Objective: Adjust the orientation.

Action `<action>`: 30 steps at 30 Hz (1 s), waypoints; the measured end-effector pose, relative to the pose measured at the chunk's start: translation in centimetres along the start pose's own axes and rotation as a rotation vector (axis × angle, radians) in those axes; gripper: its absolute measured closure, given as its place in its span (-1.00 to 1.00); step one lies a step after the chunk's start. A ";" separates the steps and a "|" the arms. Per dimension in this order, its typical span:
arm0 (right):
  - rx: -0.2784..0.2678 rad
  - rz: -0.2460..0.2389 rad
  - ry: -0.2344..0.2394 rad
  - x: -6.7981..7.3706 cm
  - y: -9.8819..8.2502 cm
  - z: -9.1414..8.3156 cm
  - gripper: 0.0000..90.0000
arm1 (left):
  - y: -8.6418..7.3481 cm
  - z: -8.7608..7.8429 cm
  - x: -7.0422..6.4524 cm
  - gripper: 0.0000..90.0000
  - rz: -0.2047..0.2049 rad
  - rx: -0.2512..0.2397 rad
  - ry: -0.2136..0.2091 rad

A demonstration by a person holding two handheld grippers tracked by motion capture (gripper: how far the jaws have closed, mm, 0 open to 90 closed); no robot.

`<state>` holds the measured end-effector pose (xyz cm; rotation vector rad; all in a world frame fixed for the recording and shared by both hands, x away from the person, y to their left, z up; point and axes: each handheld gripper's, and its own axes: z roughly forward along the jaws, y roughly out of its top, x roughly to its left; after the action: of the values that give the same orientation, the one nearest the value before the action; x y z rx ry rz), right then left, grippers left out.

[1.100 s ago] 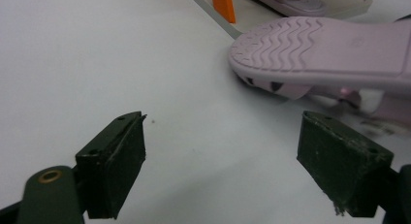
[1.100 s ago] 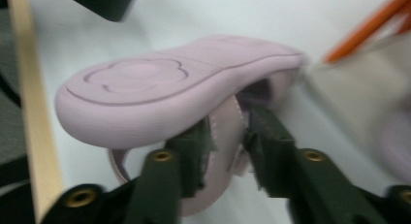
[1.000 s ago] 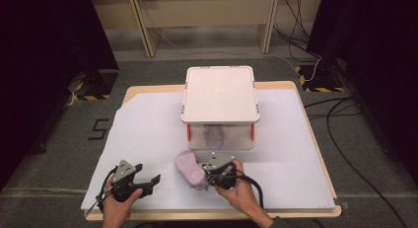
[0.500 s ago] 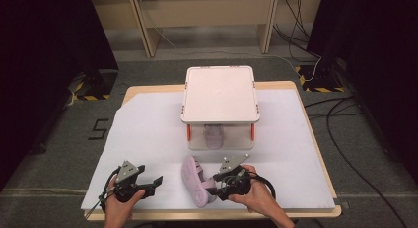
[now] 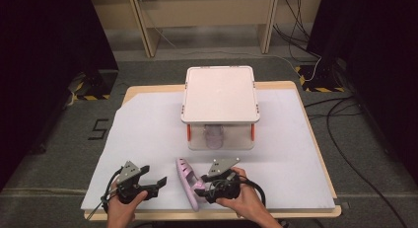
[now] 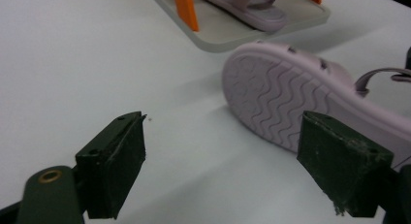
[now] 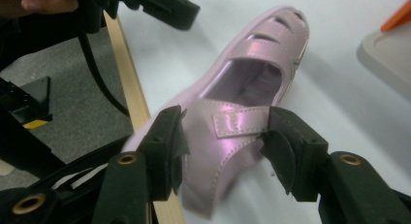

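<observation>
White sheeting covers the desk (image 5: 148, 134), which stands on a grey floor with dark curtains at both sides and pale wooden furniture legs at the back.

Nearest the person, at the desk's front edge, the left tool (image 5: 150, 182) rests low over the sheet in the left hand (image 5: 122, 208). Its jaws stand wide apart with nothing between them; in the left gripper view the bare white sheet lies between the two black pads (image 6: 116, 163).

Just beside it, the right tool (image 5: 203, 189) is in the right hand (image 5: 241, 198). Its jaws have just been opening and closing a little, and they now stand about half open around the heel end of a lilac sandal (image 5: 188, 182). In the right gripper view the sandal (image 7: 242, 93) lies between the pads (image 7: 169, 141), which sit at its strap on either side; whether they press on it I cannot tell for sure, though they look to be touching.

That sandal lies tilted on its side between the two tools, wavy sole (image 6: 271, 103) turned toward the left tool, toe pointing away from the person.

Farther back, mid-desk, stands a clear box (image 5: 220, 139) with orange clips (image 5: 189, 133) and a white lid (image 5: 220, 92). A second lilac sandal (image 5: 213, 135) sits inside it.
</observation>
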<state>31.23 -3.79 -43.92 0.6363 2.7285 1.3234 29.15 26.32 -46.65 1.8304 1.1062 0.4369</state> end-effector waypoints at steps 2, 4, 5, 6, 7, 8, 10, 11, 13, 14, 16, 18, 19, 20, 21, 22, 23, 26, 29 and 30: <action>-0.030 -0.009 -0.002 0.5 0.3 -0.1 0.41 | 0.2 -0.2 -0.4 -0.62 0.001 -0.009 -0.013; -0.054 0.009 0.044 0.9 0.6 0.1 0.30 | 0.4 -0.5 -0.8 -0.62 0.007 -0.016 -0.019; -0.036 -0.015 0.030 1.3 0.7 0.4 0.26 | 0.4 -0.6 -0.9 -0.62 0.010 -0.022 -0.020; -0.039 -0.018 0.051 1.6 0.7 0.9 0.29 | 0.5 -0.7 -1.0 -0.62 0.006 -0.020 -0.020; -0.036 -0.008 0.075 1.9 0.7 1.4 0.29 | 0.4 -0.8 -1.0 -0.62 0.007 -0.017 -0.013; -0.029 -0.016 0.087 2.3 0.8 1.9 0.28 | 0.4 -0.9 -1.0 -0.62 0.005 -0.017 -0.011; -0.016 -0.025 0.103 2.8 1.0 2.4 0.29 | 0.2 -1.2 -0.9 -0.62 -0.001 -0.013 -0.010; -0.010 -0.035 0.107 3.0 1.1 2.6 0.29 | 0.2 -1.4 -0.8 -0.62 -0.003 -0.016 -0.009; -0.014 -0.037 0.115 3.3 1.1 2.8 0.23 | 0.1 -1.8 -0.8 -0.63 -0.006 -0.017 -0.003; -0.010 -0.039 0.099 3.4 1.1 2.8 0.20 | 0.0 -2.0 -0.9 -0.63 -0.008 -0.018 -0.001; -0.020 -0.026 0.100 3.3 1.1 2.5 0.11 | -0.2 -2.2 -0.9 -0.63 -0.010 -0.011 -0.001; -0.027 -0.017 0.096 3.1 1.0 2.2 0.09 | -0.5 -2.3 -1.1 -0.63 -0.011 0.001 -0.004; -0.035 -0.007 0.100 2.9 0.9 2.1 0.09 | -0.6 -2.4 -1.2 -0.63 -0.015 0.005 -0.007; -0.040 -0.010 0.098 2.8 0.9 1.9 0.09 | -0.7 -2.4 -1.3 -0.63 -0.020 0.009 -0.010; -0.039 -0.009 0.092 2.8 0.8 1.8 0.08 | -0.8 -2.5 -1.5 -0.63 -0.018 0.011 -0.011; -0.041 -0.015 0.085 2.6 0.7 1.7 0.08 | -0.8 -2.5 -1.6 -0.63 -0.014 0.007 -0.015; -0.038 -0.015 0.076 2.5 0.6 1.5 0.08 | -0.8 -2.5 -1.8 -0.63 -0.013 0.011 -0.018; -0.041 -0.010 0.060 2.1 0.4 1.2 0.05 | -0.6 -2.5 -2.4 -0.63 0.000 0.014 -0.037; -0.051 0.008 0.042 1.7 0.2 0.6 0.02 | -0.4 -2.3 -3.2 -0.63 0.014 0.021 -0.056; -0.054 0.012 0.036 1.4 0.0 0.3 0.02 | -0.3 -2.3 -3.5 -0.63 0.016 0.025 -0.060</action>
<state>30.00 -3.00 -43.89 0.6311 2.7102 1.4202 25.61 24.68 -45.25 1.8630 1.0615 0.3763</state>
